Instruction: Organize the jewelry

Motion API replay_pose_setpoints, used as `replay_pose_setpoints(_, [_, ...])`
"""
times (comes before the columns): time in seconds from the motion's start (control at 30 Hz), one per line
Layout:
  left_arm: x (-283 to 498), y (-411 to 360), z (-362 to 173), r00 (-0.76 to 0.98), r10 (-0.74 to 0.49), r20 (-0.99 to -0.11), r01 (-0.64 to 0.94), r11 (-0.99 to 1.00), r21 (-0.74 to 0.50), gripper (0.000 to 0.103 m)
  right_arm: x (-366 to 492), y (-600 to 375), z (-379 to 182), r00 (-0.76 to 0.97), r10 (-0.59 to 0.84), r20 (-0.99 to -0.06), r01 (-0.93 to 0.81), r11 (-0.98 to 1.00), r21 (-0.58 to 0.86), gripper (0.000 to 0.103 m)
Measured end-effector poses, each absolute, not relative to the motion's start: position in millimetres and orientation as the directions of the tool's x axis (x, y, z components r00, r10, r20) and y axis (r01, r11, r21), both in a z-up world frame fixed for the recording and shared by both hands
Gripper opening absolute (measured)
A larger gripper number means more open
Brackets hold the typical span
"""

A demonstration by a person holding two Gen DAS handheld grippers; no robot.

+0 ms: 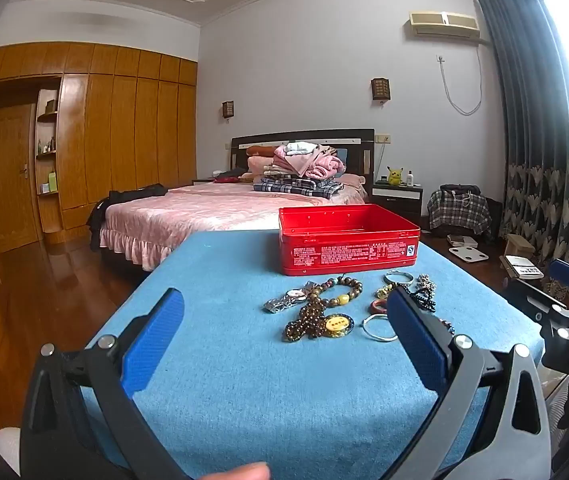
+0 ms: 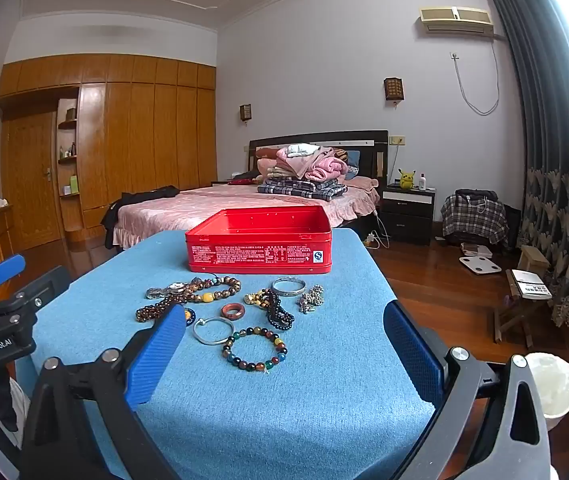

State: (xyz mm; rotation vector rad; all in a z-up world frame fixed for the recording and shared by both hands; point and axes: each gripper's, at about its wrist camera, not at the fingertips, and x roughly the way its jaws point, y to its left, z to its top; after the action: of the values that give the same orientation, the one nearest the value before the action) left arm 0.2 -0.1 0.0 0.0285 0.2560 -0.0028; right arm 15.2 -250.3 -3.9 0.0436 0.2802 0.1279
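On the blue counter (image 2: 324, 380), at twelve o'clock from both released, empty claws, left claw (image 1: 284, 316) and right claw (image 2: 284, 324), scattered jewelry (image 2: 228, 308) lay before the red tin (image 2: 258, 246).

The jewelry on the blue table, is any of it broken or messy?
Nothing looks broken. The jewelry lies loose on the blue table, some strands overlapping, all outside the open red tin. It is unsorted, not damaged.

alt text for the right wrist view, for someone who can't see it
An open right gripper hovers empty over a blue table, where bracelets, a watch and rings lie scattered, a multicolored bead bracelet nearest. Behind them sits an open red tin, with a bedroom beyond. The left gripper shows at the left edge.
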Motion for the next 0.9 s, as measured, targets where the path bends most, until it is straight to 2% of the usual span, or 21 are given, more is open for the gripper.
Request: replay_pose_setpoints(0.9, [0.0,0.0,0.0,0.968,0.0,-0.25,0.007,1.0,0.026,0.098,15.9,-250.6,-4.8,0.953,0.13,-0.274,-0.118,0.991,0.061,0.097])
